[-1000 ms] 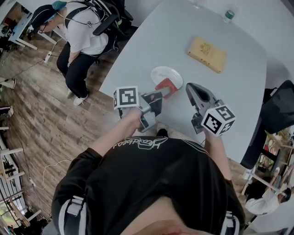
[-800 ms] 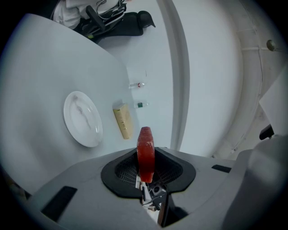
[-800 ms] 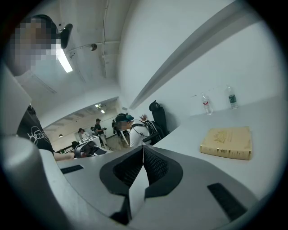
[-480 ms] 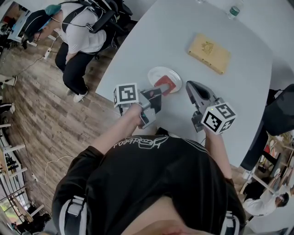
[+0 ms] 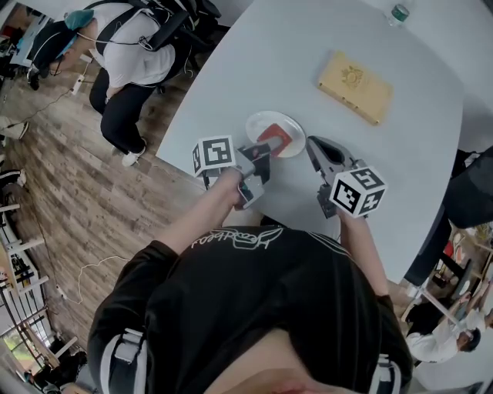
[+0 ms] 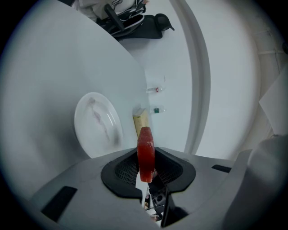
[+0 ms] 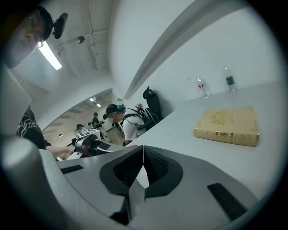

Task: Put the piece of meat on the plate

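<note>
The left gripper (image 5: 260,154) has its jaws pinched on the meat (image 5: 276,140), a flat red slab held on edge. From its own view the meat (image 6: 145,152) stands upright between the dark pads and sticks out past the tips. Seen from above, the meat hangs over the near rim of the plate (image 5: 286,123); whether it touches the plate I cannot tell. The plate is white and round, and it lies near the surface's (image 5: 231,69) left edge, close to its near-left corner. In the left gripper view the plate (image 6: 96,123) shows to the left of the meat, with nothing on it.

The right gripper (image 5: 312,143) sits just right of the plate, above the surface. Its jaws are pressed together with nothing between them, as the right gripper view (image 7: 143,148) shows plainly.

Further back, toward the far right corner, a tan book (image 5: 354,77) lies flat, well apart from the plate. A bottle (image 5: 398,13) with a green label stands at the far edge; the right gripper view shows two bottles (image 7: 201,87) there, side by side.

Off the left edge, a person (image 5: 135,54) in a white top sits on the wooden floor (image 5: 69,200) side of the room.
</note>
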{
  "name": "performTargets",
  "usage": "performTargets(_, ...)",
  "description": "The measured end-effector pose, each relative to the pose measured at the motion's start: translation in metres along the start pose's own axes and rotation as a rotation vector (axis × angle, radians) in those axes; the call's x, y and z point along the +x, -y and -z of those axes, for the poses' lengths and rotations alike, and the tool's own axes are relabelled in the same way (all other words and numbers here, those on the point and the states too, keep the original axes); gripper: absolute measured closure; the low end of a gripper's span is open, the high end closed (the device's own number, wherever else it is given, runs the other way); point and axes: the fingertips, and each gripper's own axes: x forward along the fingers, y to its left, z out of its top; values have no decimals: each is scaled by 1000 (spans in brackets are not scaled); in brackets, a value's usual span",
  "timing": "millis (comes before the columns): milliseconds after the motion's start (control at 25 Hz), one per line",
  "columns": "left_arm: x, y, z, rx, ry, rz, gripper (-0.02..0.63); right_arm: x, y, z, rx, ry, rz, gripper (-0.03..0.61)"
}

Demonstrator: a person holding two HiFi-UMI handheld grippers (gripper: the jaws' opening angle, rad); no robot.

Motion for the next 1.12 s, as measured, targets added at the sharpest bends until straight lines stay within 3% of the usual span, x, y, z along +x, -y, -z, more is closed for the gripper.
performTargets(480,13,-43,-11,-37,-1,-117,522,16,10,26,23,-81,-4,569)
performTargets(1120,27,-78,-18,-100,-46,-286,522,30,21,30,61,-95,-22,569)
